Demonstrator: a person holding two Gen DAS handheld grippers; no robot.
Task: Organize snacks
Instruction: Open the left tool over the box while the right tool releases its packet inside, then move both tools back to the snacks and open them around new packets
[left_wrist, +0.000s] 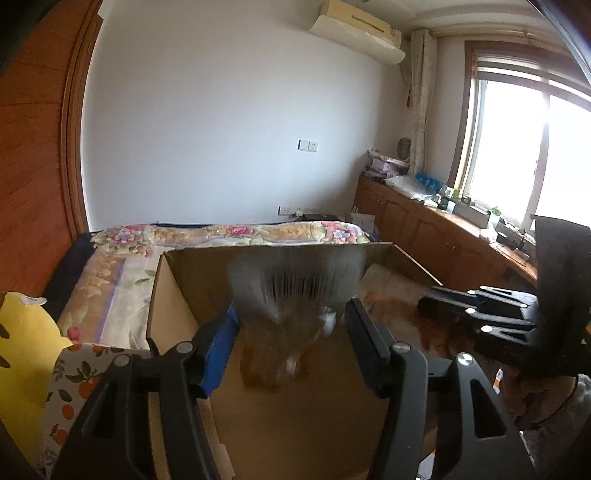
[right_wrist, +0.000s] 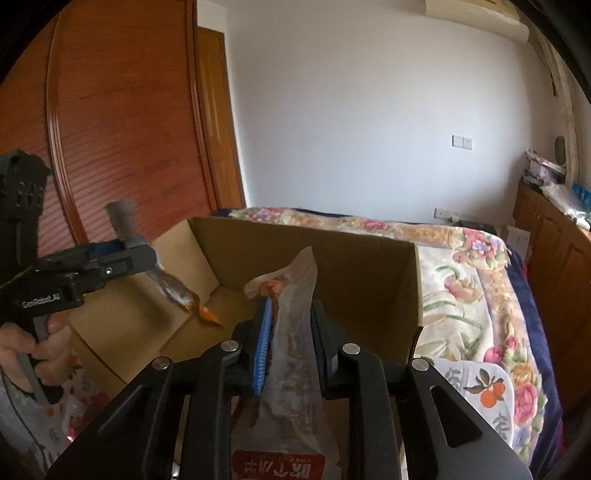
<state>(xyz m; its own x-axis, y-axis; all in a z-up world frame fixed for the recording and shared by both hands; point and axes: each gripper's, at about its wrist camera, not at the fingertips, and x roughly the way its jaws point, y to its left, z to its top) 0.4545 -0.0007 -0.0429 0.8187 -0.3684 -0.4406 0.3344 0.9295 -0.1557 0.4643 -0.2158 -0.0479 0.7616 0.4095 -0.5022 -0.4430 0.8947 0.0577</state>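
Observation:
An open cardboard box (left_wrist: 192, 280) stands on the bed; it also shows in the right wrist view (right_wrist: 369, 266). My left gripper (left_wrist: 291, 321) is open over the box, and a clear snack packet (left_wrist: 291, 291), motion-blurred, hangs loose between its fingers. In the right wrist view that packet (right_wrist: 173, 288) sits at the left gripper (right_wrist: 147, 254), tilted down into the box. My right gripper (right_wrist: 288, 325) is shut on a clear snack bag with red print (right_wrist: 291, 332) and holds it at the box's near edge. In the left wrist view the right gripper (left_wrist: 476, 310) reaches in from the right.
A floral quilt (right_wrist: 472, 295) covers the bed around the box. A yellow bag (left_wrist: 22, 354) and an orange-print cloth (left_wrist: 70, 384) lie at the left. A wooden wardrobe (right_wrist: 122, 129) stands at the left, and cluttered wooden cabinets (left_wrist: 443, 236) run under the window.

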